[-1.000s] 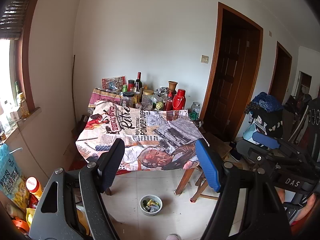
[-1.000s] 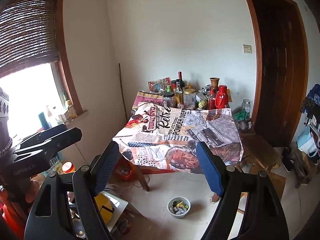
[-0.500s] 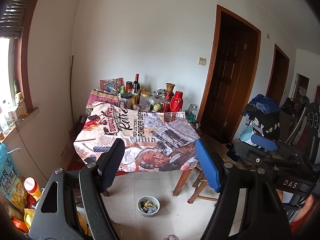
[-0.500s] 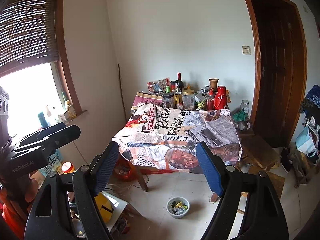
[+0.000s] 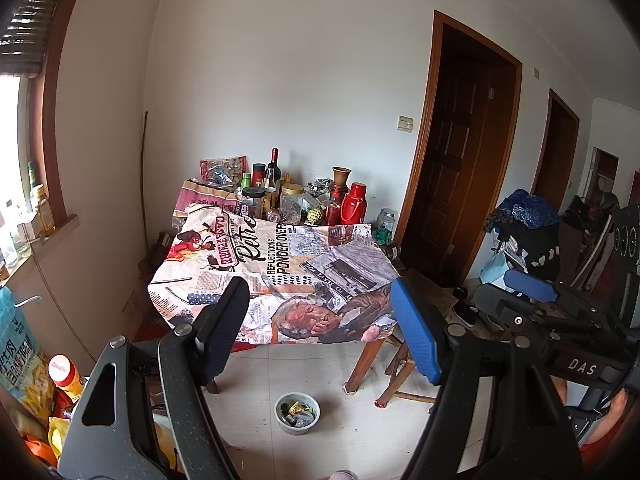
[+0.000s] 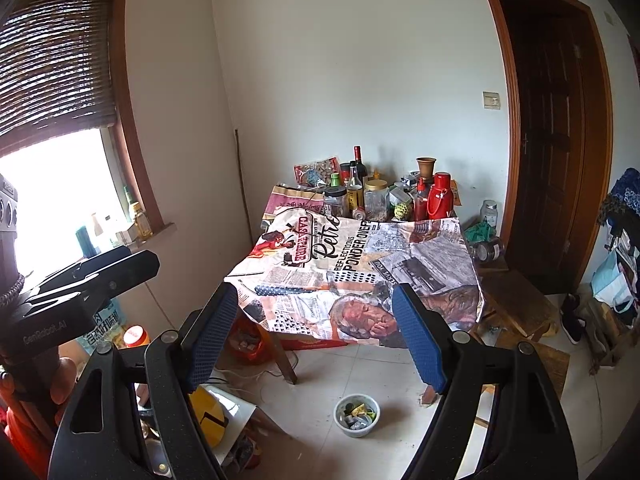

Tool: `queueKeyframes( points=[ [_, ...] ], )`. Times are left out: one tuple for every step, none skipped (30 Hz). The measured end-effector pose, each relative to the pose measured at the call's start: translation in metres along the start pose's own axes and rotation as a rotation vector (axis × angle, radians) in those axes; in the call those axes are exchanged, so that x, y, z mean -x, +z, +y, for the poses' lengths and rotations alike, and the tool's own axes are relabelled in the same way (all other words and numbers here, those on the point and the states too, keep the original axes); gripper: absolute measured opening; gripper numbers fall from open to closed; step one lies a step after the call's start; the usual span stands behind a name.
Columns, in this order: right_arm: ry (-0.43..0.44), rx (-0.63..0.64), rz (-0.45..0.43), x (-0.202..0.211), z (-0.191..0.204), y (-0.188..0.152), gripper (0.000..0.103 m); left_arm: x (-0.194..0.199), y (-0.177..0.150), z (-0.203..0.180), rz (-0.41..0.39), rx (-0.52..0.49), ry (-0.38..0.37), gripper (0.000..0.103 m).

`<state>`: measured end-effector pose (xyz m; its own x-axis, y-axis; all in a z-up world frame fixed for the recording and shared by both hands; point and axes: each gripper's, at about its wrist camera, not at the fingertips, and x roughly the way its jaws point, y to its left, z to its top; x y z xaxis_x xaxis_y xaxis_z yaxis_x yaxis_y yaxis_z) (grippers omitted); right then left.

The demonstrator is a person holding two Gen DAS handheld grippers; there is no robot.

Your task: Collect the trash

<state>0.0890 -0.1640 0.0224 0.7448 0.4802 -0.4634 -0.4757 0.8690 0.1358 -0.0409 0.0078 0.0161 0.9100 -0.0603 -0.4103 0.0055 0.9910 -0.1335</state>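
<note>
A small grey bowl [image 5: 297, 413] holding wrappers and scraps stands on the tiled floor in front of the table; it also shows in the right wrist view [image 6: 356, 415]. My left gripper [image 5: 320, 320] is open and empty, held high above the floor and well short of the bowl. My right gripper [image 6: 316, 320] is also open and empty, at a similar height. The right gripper's body shows at the right of the left wrist view [image 5: 532, 288].
A table with a printed newspaper-style cloth [image 5: 276, 272] carries bottles, jars and a red flask [image 5: 353, 209] at its back. A wooden stool [image 6: 516, 304] stands right of it. Snack bags and clutter [image 5: 24, 360] lie at the left by the window. Dark doors are on the right.
Both grippers have drifted slightly, so the table and bowl shift a little left in the left view. Both stay open and empty.
</note>
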Motion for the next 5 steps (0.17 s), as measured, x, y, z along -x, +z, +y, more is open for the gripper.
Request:
queueKeyframes(
  points=[
    [0.0,0.0,0.0,-0.0002,0.0,0.0006,0.077,-0.0005,0.0002,0.0,0.0,0.0,0.001,0.072],
    [0.0,0.0,0.0,0.0,-0.0001,-0.0001,0.077,-0.0013,0.0,0.0,0.002,0.0,0.0,0.072],
    [0.0,0.0,0.001,-0.0004,-0.0001,0.0002,0.077,-0.0024,-0.0003,-0.0001,0.005,-0.002,-0.002,0.072],
    [-0.001,-0.002,0.002,-0.001,0.0,-0.0001,0.077,-0.003,-0.0008,-0.0007,0.007,-0.003,-0.001,0.072],
    [-0.001,-0.004,0.003,-0.0019,0.0,-0.0004,0.077,-0.0044,-0.0008,-0.001,0.01,-0.004,0.001,0.072]
  ],
)
